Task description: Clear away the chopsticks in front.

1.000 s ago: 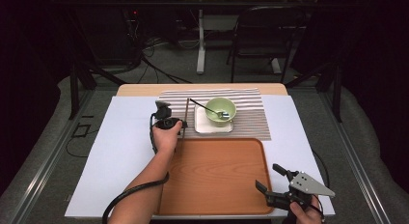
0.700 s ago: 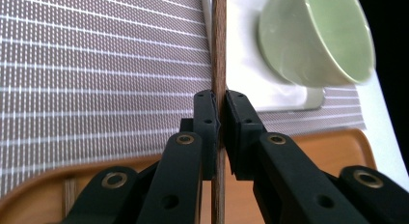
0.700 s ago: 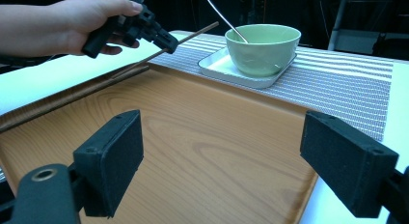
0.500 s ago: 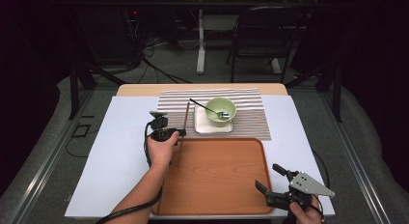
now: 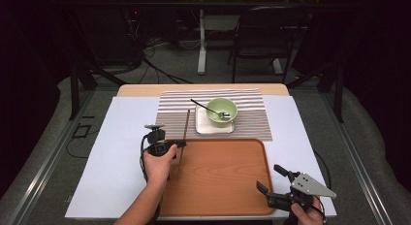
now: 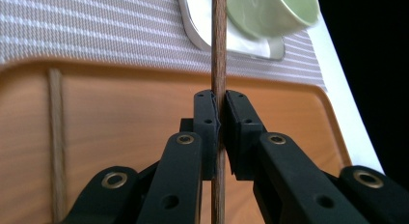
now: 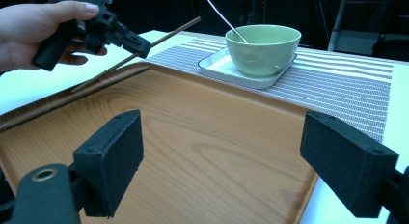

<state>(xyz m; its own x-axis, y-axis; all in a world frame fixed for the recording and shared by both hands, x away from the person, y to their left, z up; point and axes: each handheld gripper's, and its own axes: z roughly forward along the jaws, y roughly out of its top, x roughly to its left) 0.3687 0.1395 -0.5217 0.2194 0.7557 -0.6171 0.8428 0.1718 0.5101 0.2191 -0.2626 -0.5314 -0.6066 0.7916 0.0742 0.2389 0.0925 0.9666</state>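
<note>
Wooden chopstick point(image 5: 183, 137) pinched in left hand-held gripper point(image 5: 180, 144), shifted nearer over tray point(image 5: 228, 196).

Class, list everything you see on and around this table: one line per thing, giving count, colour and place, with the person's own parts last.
Chopstick: one, brown, clamped in left gripper over tray's left edge.
Tray: one, wooden orange, near side.
Bowl: one, green, on dish.
Spoon: one, metal, in bowl.
Dish: one, white, on mat.
Mat: one, striped grey, far side.
Table: one, white-covered.
Chair: one, dark, behind.
Left gripper: black, shut.
Right gripper: black, open, tray's near right corner.
</note>
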